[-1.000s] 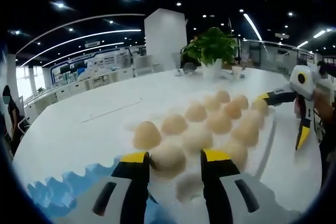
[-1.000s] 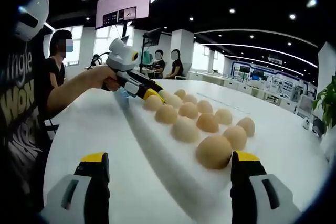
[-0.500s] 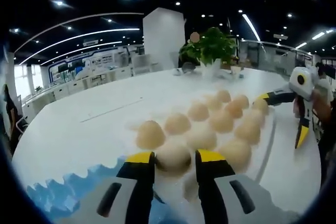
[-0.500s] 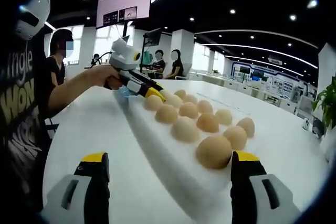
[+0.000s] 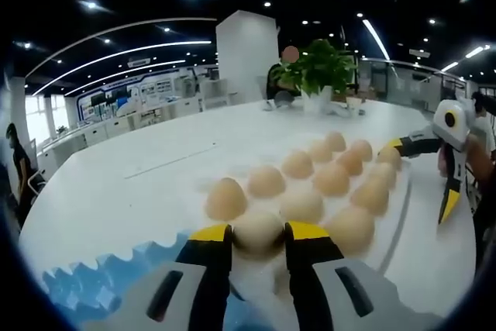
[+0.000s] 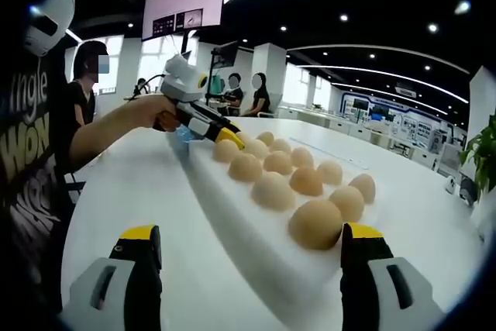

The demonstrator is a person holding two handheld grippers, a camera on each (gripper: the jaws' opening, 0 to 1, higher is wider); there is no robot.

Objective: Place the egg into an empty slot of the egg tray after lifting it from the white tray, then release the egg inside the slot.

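Observation:
In the left gripper view my left gripper (image 5: 258,233) is shut on a pale egg (image 5: 258,225), its yellow-tipped jaws pressing both sides, at the near end of the white tray (image 5: 399,215). Several tan eggs (image 5: 332,179) fill the tray behind it. The blue egg tray (image 5: 81,284) lies low on the left, just beside the jaws. My right gripper (image 6: 252,242) stands wide open and holds nothing, with the tray's near corner (image 6: 232,218) and an egg (image 6: 315,223) between its jaws. Across the tray, a hand holds the left gripper (image 6: 226,137) next to the blue egg tray (image 6: 181,134).
Everything rests on a large round white table (image 5: 116,184). A potted plant (image 5: 318,71) stands at its far edge. A person in a black printed shirt (image 6: 27,168) is close on the left, and seated people (image 6: 248,92) are beyond the table. The right gripper (image 5: 421,174) hovers past the tray's far corner.
My left gripper's jaws have drawn together from open to pressing on the pale egg, and its view has risen slightly. The right gripper has not moved.

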